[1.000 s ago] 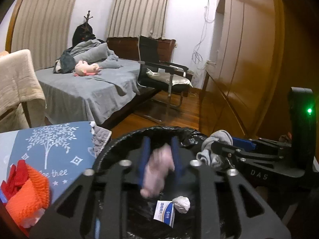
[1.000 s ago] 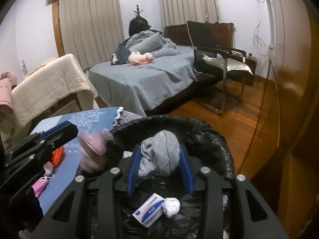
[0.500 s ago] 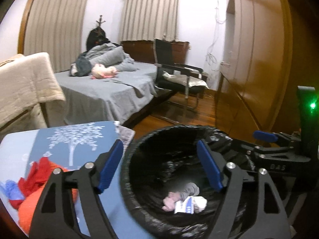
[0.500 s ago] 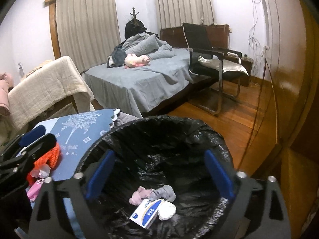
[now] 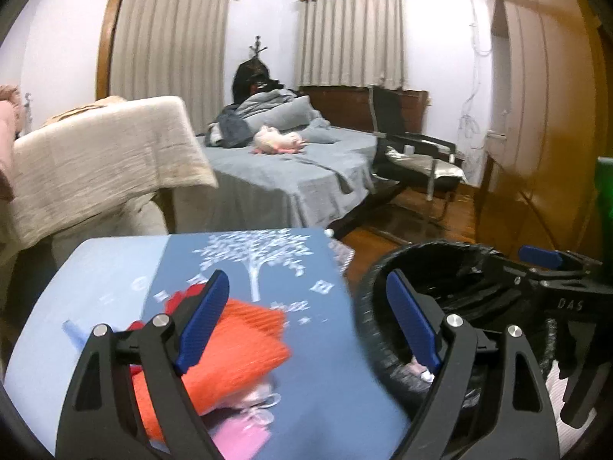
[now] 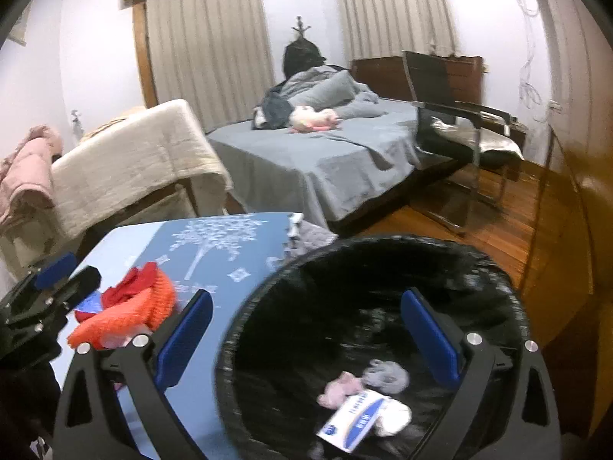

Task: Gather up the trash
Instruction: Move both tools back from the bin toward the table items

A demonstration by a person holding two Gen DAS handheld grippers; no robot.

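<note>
Orange net [image 5: 230,349] on the table [image 5: 115,287], both my grippers empty.

The orange net lies in a small heap with red [image 6: 130,287] and pink scraps [image 5: 241,437] on the blue table, just beside the black bin [image 6: 509,295]. It looks soft, light and loose, so I judge a pinch on its thick folded middle holds best. My left gripper [image 5: 306,329] hangs above it with fingers wide apart; my right gripper [image 6: 306,341] is also spread, over the bin where a box [image 6: 352,418] and rags [image 6: 383,372] lie.
</note>
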